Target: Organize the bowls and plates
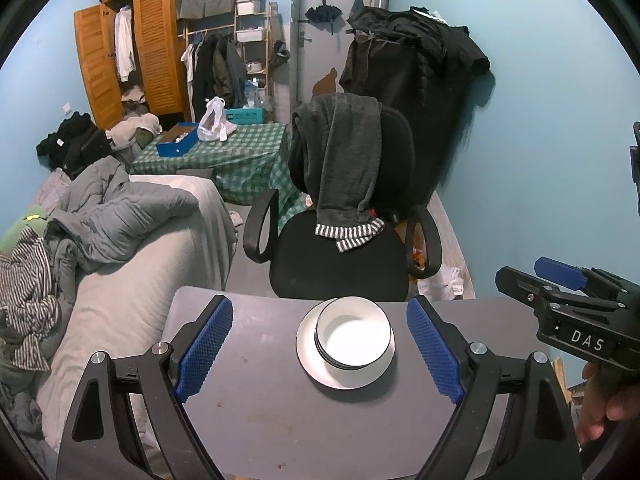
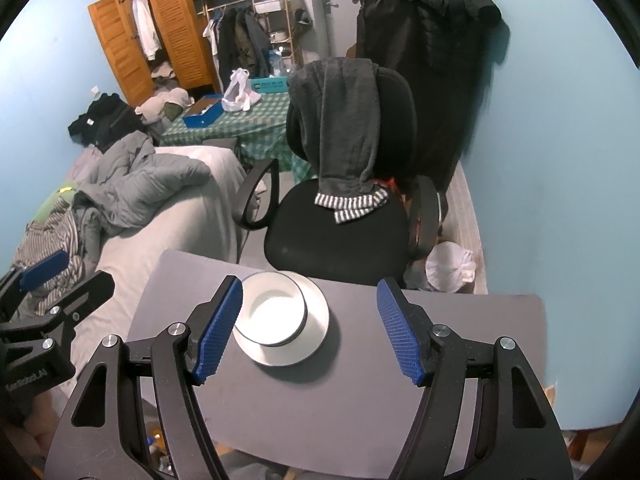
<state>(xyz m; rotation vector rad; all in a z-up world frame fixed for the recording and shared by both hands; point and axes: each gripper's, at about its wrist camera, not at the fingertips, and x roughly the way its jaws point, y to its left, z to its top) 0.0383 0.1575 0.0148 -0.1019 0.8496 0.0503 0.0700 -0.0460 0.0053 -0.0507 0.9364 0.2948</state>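
1. The stack of white, dark-rimmed ceramic bowls (image 1: pixel 352 334) sat nested on the round white plate (image 1: pixel 316 364), close to the far edge of the grey table (image 1: pixel 260 400), toward the black office chair (image 1: pixel 344 256). A careless nudge could have pushed it over that edge.
2. The bowls sat off-centre on the plate; lifting the plate alone might have tipped them.
3. My left gripper (image 1: pixel 320 350) stood wide and empty around the stack; closing unevenly could have skidded it.
4. My right gripper (image 2: pixel 310 328) was also spread wide, holding nothing, and the two tools could have collided.
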